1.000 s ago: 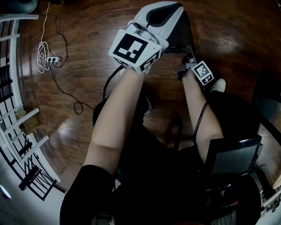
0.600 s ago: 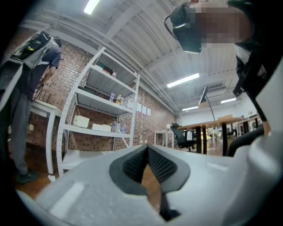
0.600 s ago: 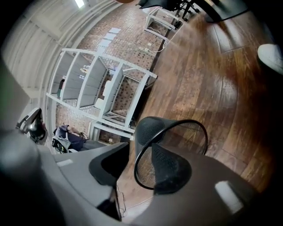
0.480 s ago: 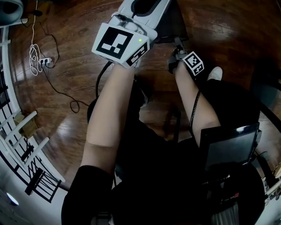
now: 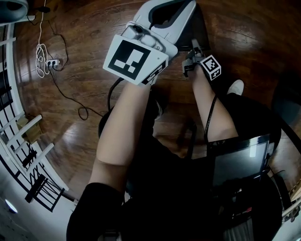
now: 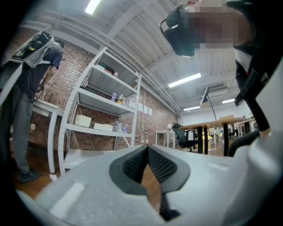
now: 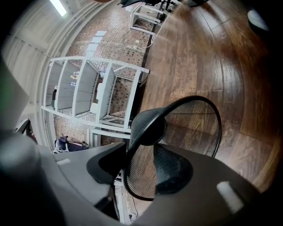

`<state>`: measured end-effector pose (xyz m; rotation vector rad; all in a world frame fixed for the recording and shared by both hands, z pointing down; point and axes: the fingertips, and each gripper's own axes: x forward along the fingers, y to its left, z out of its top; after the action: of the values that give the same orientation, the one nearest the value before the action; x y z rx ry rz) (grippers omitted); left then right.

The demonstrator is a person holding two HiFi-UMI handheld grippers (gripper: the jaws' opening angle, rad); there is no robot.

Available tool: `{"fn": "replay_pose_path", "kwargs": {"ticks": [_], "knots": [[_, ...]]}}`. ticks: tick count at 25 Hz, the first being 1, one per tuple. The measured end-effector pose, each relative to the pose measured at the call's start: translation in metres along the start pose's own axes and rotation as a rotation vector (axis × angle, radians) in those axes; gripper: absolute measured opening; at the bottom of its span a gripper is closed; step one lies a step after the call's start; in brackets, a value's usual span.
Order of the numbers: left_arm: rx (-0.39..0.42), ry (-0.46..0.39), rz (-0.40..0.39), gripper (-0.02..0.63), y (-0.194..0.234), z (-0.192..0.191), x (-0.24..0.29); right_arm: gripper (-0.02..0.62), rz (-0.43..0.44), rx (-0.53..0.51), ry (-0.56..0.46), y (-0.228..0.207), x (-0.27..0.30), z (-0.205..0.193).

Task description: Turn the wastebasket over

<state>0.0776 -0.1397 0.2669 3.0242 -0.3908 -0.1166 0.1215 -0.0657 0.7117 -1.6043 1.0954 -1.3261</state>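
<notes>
Dark plank floor throughout, with a power strip and a looped white cable at the head view's left, above a white railing. Top centre: left gripper, white-bodied, marker cube facing the camera. Points level toward a white shelving rack against a brick wall; jaws together at the tips, nothing between them. Just to its right and lower: right gripper, angled down at the black mesh wastebasket. Straddles the basket's rim, jaws opening and wide, with the wire rim and mesh wall between the pads, clear of the one on that view's left. Wastebasket over the floor, beside and beyond the left gripper, open rim nearest the right gripper. No telling whether upright or on its side.
</notes>
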Motion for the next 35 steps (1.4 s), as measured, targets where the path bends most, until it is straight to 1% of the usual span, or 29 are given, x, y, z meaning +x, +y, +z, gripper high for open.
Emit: {"fn": "replay_pose_path", "kwargs": {"ticks": [1,3,4,5,6,8,10,12,14,18,20,23,25,28,31,35], "knots": [[-0.001,0.001,0.003,0.003,0.003,-0.001,0.001,0.190,0.007,0.004,-0.003,-0.001,0.004,0.001],[-0.005,0.000,0.012,0.003,0.010,-0.002,-0.001,0.148,0.038,0.008,-0.010,0.004,0.009,0.000],[-0.007,-0.002,0.019,0.003,0.015,-0.002,-0.003,0.114,0.058,0.007,-0.014,0.008,0.012,-0.002],[-0.009,-0.005,0.024,0.003,0.018,-0.001,-0.005,0.054,0.074,0.010,-0.020,0.012,0.014,-0.004],[-0.011,-0.010,0.028,0.003,0.020,0.001,-0.007,0.034,0.082,0.019,-0.026,0.015,0.015,-0.005],[-0.013,-0.017,0.029,0.003,0.021,0.003,-0.008,0.026,0.089,0.041,-0.032,0.017,0.015,-0.006],[-0.012,-0.022,0.027,0.002,0.018,0.005,-0.009,0.015,0.106,0.041,-0.018,0.024,0.015,-0.006],[-0.006,-0.025,0.026,0.003,0.018,0.009,-0.010,0.009,0.113,0.005,0.005,0.035,0.016,-0.006],[-0.001,-0.027,0.030,0.003,0.020,0.013,-0.011,0.008,0.097,-0.041,0.027,0.045,0.018,-0.003],[0.002,-0.039,0.031,0.003,0.020,0.016,-0.014,0.008,0.072,-0.083,0.049,0.049,0.013,0.010],[0.007,-0.044,0.029,0.003,0.017,0.019,-0.014,0.008,0.068,-0.133,0.074,0.053,0.010,0.019],[0.001,-0.030,0.035,0.002,0.020,0.019,-0.015,0.008,0.051,-0.245,0.143,0.066,0.008,0.031],[-0.001,-0.013,0.035,0.003,0.021,0.017,-0.015,0.008,0.043,-0.348,0.207,0.075,0.007,0.040],[0.018,-0.008,0.036,0.002,0.020,0.017,-0.016,0.008,0.037,-0.547,0.335,0.089,0.009,0.048],[0.017,-0.020,0.043,0.003,0.022,0.022,-0.017,0.008,0.016,-0.749,0.462,0.100,0.010,0.053],[0.014,-0.036,0.047,0.003,0.021,0.026,-0.018,0.009,-0.029,-1.009,0.614,0.098,0.011,0.054]]}}
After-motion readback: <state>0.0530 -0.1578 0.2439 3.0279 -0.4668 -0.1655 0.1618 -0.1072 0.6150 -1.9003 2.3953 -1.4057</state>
